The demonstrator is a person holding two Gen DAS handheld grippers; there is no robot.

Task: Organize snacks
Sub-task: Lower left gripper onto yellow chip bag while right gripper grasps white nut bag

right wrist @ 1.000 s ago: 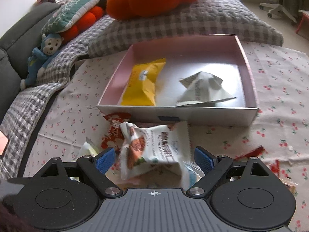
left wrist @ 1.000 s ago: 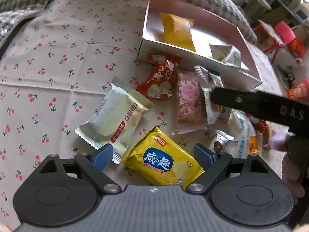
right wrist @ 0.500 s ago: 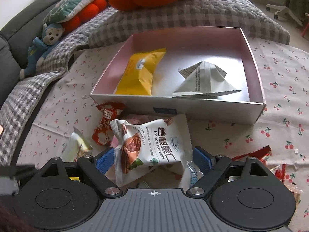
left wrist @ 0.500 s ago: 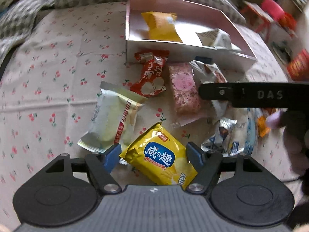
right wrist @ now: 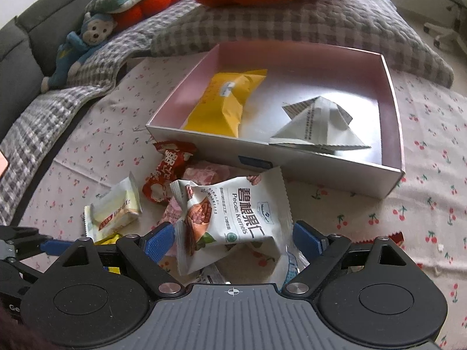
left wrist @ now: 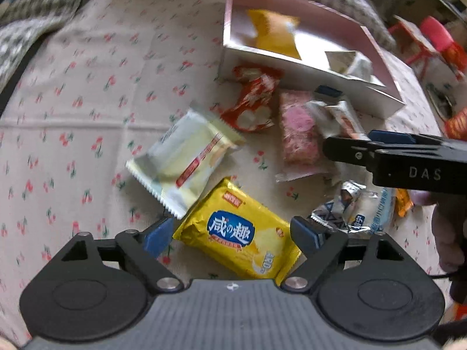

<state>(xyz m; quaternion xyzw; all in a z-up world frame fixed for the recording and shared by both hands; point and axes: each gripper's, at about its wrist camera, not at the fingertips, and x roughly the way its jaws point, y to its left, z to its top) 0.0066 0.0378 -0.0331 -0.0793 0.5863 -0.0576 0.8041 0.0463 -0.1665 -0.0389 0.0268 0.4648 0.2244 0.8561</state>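
Left wrist view: the left claw [left wrist: 230,234] is spread wide around a yellow cracker packet [left wrist: 238,237] lying on the cherry-print cloth [left wrist: 73,93]. Right wrist view: the right claw [right wrist: 232,237] is also spread, a white pecan kernel packet [right wrist: 233,218] between its fingers, just before the pink box [right wrist: 391,93].

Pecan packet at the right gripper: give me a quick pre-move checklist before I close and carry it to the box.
1. Right gripper open: ok.
2. Pecan packet between its fingers: ok.
3. Packet free of the snacks under it: cannot tell.
4. Free floor space in pink box, between orange packet and white pyramid packet: ok.
5. Left gripper open around yellow packet, clear of the right's path: ok.
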